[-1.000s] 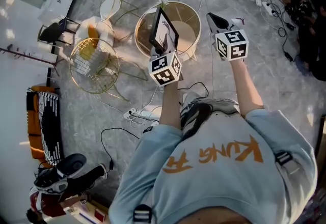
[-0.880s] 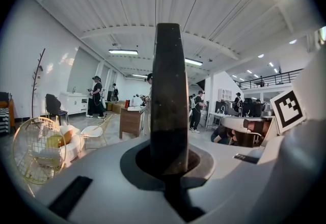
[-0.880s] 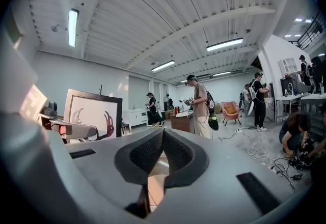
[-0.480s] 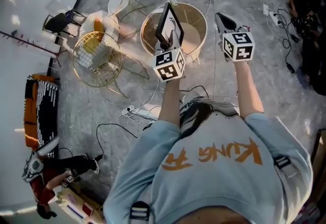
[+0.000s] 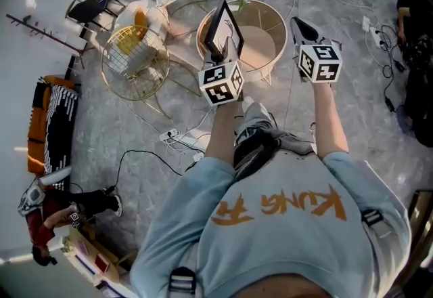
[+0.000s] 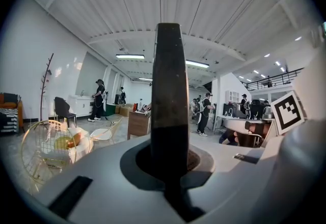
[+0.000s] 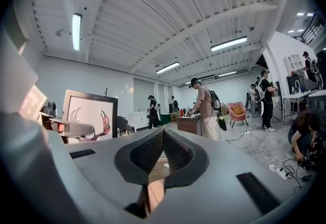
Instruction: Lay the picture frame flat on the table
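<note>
Nearest you, your left gripper [image 5: 222, 58] has its fingers clamped tight on the lower edge of the picture frame [image 5: 223, 29]. That puts the frame off the worktop [image 5: 262, 46], in the air above the worktop's near-left rim. It stands upright, leaning a little, with its long axis running up and away from the fingers. Its picture side faces the right half of the worktop. The left gripper's own camera sees it only edge-on, as a dark bar rising between the fingers.

Your right gripper [image 5: 301, 27] hovers over the worktop's near-right rim, apart from the frame, its fingers [image 7: 145, 152] pressed together on nothing. The left hand is plainly the one placed for this job.

The coming move, I judge, turns on one thing: the bare round top lies just beyond and to the right of the frame's lower edge. Tip the frame's upper end toward that open middle and it should come down flat.

Left of the worktop stands a gold wire basket [image 5: 134, 63], well apart.
</note>
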Available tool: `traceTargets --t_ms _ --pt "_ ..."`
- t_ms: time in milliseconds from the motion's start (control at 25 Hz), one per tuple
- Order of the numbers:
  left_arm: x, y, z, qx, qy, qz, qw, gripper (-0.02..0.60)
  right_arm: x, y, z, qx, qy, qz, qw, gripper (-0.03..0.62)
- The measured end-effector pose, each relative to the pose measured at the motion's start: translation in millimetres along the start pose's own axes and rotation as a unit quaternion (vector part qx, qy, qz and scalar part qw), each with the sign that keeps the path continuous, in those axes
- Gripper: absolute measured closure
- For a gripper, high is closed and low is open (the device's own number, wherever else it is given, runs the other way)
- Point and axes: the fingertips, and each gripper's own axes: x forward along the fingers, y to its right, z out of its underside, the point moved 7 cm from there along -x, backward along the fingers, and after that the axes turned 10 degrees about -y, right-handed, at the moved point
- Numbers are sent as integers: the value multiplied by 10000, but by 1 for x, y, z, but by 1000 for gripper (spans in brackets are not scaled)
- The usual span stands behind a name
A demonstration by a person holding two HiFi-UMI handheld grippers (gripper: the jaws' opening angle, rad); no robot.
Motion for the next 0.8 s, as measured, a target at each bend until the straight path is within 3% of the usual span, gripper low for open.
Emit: traceTargets --t_ms 360,600,800 --pt "45 -18 14 -241 -243 242 9991 555 41 14 12 135 -280 177 9994 595" --pt "102 -67 27 -703 -468 188 9963 555 110 4 24 -69 -670 -16 9977 595" --pt "163 -106 20 -1101 -597 247 9918 555 183 10 12 -132 -847 -43 9963 595"
